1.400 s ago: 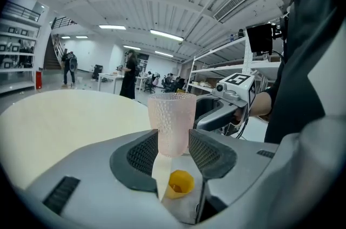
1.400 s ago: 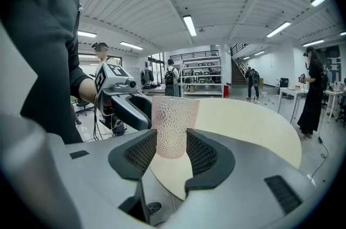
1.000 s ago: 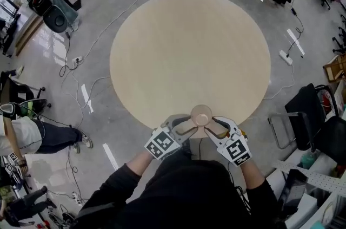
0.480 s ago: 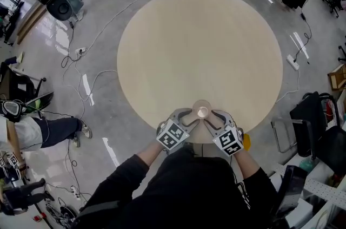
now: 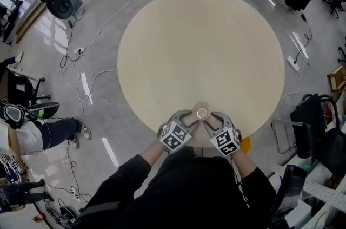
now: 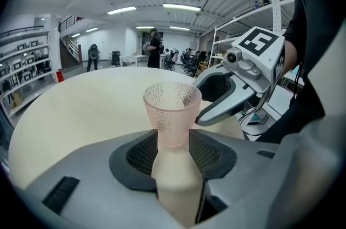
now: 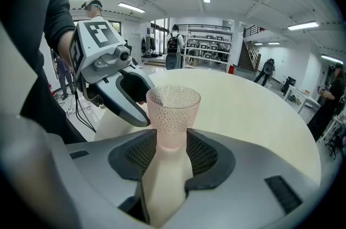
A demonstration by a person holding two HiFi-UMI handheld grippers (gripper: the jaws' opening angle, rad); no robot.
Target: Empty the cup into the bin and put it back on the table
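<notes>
My left gripper is pinching the cup low on its body, with the dark mesh pads pressed against either side. My right gripper has the same kind of hold from the opposite side (so one cup sits in two grips at once).

That double hold is my main worry. If my hands drift apart or turn against each other, the thin dimpled wall could buckle, or the cup could be wrenched out of one pair of jaws. Opening one gripper before the other could tip it, because the remaining grip is low and the wide mouth stands well above the jaws. I also cannot see the base (my own jaws cover it), so I cannot tell whether it is resting on the table. If I let go too early it could drop and topple. The spot is close to the near rim, so a nudge towards me as I back off might send it over the edge.

The cup stands upright with its mouth up and its rim clear above both sets of jaws. It sits between my two grippers over the table's near edge, just in front of my body.
</notes>
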